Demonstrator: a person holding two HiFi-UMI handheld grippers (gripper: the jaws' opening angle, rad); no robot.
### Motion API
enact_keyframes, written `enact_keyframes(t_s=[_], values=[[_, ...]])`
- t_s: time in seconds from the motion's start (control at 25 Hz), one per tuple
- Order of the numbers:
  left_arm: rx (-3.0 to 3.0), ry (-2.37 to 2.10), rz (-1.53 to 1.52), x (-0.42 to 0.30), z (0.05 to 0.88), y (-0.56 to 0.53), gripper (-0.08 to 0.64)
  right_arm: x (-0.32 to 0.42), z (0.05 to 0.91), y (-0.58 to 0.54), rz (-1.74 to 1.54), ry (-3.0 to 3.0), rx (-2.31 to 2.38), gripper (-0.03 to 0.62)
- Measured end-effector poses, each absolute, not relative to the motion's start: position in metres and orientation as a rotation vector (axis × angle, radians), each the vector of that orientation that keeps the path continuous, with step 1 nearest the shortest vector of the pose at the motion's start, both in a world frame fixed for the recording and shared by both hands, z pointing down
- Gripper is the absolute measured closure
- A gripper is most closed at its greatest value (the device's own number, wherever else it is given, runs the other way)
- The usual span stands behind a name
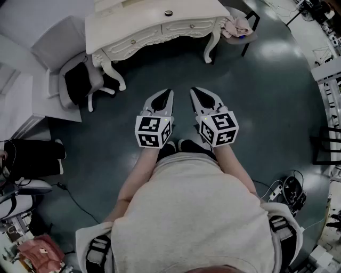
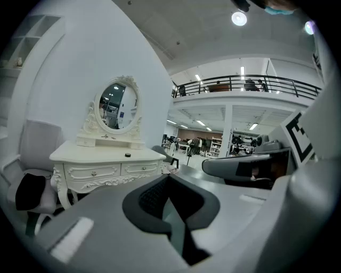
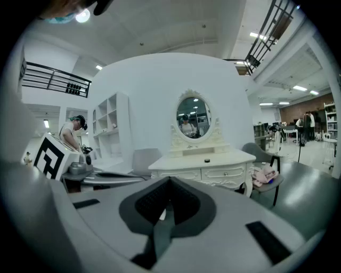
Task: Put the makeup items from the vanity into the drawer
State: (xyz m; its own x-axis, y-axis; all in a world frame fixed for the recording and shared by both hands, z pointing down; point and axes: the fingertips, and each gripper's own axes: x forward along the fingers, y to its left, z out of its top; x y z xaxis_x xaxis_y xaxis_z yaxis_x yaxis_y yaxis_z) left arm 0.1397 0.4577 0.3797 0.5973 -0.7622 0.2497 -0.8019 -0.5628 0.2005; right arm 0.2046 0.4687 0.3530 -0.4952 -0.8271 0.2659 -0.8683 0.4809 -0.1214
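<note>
The left gripper [image 1: 166, 96] and right gripper [image 1: 196, 94] hold their jaws together, empty, probably because the vanity [image 1: 144, 21] stands far ahead.

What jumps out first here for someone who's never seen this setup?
The left gripper and right gripper, each bearing a black-and-white marker cube, are held side by side, jaws shut and empty. Ahead stands an ornate white vanity with an oval mirror, a small dark round item on its top.
</note>
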Motion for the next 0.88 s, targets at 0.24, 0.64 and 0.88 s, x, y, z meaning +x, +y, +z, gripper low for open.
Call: enact_keyframes(t_s=[0.24,0.64,0.88], values=[[2.536,-1.260,0.182,0.142,0.379,0.454,0.551,0.207,0.347,0.466,0.316,-2.543,1.491,0.584],[2.561,-1.256,0.140,0.133,0.371,0.447,0.551,0.201,0.342,0.464,0.350,-2.583,1.584,0.584],[2.542,-1.157,0.146,0.130,0.382,0.461,0.551,0.199,0.359,0.477,0.419,-2.523,1.624,0.584]])
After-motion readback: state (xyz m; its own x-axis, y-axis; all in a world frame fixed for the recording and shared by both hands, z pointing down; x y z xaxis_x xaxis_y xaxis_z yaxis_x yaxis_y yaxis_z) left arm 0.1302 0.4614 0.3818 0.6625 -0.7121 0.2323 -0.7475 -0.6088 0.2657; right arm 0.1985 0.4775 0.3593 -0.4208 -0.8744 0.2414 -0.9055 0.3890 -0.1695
